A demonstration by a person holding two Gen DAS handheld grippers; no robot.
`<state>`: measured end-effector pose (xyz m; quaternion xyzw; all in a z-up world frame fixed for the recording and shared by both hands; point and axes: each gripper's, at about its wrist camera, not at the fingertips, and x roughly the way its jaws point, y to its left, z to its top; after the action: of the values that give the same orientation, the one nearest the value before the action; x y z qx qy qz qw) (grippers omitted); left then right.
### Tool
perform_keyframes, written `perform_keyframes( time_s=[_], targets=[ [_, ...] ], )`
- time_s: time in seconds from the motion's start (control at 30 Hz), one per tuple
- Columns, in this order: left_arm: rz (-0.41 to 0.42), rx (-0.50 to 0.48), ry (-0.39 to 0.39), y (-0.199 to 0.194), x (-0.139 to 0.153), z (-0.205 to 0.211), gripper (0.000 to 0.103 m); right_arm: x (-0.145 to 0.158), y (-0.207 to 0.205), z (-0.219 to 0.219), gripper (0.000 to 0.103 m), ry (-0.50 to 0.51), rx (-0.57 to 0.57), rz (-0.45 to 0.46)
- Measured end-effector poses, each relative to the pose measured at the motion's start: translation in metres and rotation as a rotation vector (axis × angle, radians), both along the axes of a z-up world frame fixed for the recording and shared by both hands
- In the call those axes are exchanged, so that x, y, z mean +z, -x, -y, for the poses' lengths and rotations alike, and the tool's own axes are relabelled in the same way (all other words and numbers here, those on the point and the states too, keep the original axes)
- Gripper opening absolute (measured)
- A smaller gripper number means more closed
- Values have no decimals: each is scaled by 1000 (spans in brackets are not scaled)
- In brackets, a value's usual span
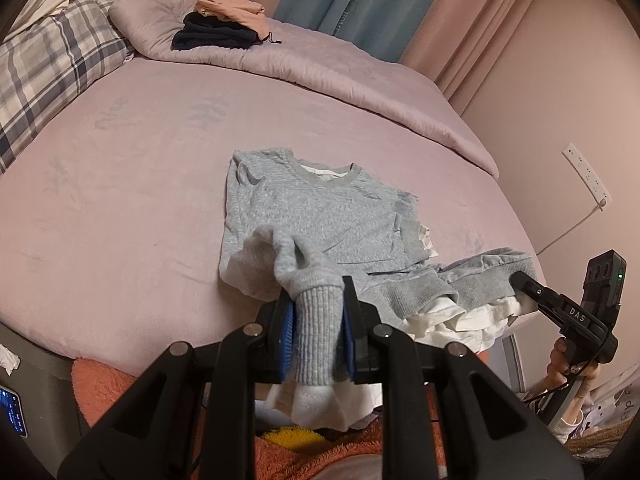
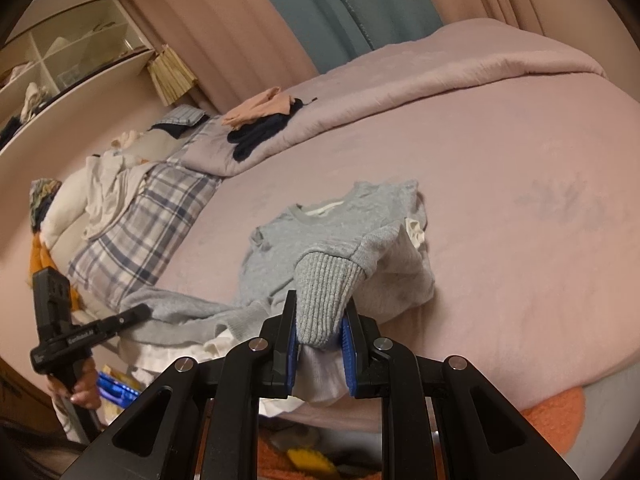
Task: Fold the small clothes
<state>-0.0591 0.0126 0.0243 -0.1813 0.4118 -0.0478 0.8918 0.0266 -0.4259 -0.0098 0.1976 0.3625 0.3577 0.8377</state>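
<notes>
Both grippers, left gripper (image 1: 318, 322) and right gripper (image 2: 320, 338), clamped on sweater (image 1: 320, 212) hem. Next: carry toward twelve o'clock, onto collar.

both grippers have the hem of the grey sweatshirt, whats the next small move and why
Probably carry both grips forward together toward the collar, folding the bottom half over the chest. The left gripper and right gripper are each shut on the ribbed hem of the grey sweatshirt, the sleeves look already folded in, and the upper body lies flat on the bed, so a lengthwise fold seems to be what is left.
</notes>
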Motion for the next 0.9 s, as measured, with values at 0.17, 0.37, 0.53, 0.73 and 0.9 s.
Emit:
perform_keyframes(
  time_s=[0.17,0.37,0.53,0.73,0.9],
  targets=[
    [-5,11,-3,-4,-2,-1,20,0,-4,-5,20,5,-7,-7],
    [-16,18,-15,-7,-4,-3,20,-1,-11,-11,20,11,-9,-16],
    [-18,34,-16,-11,-5,-6,20,-1,-13,-14,20,14,-10,-16],
    [-23,40,-28,-16,-6,-7,20,3,-14,-18,20,19,-15,-14],
    [-25,42,-28,-19,-8,-6,20,4,-16,-21,20,24,-24,-14]
  ],
)
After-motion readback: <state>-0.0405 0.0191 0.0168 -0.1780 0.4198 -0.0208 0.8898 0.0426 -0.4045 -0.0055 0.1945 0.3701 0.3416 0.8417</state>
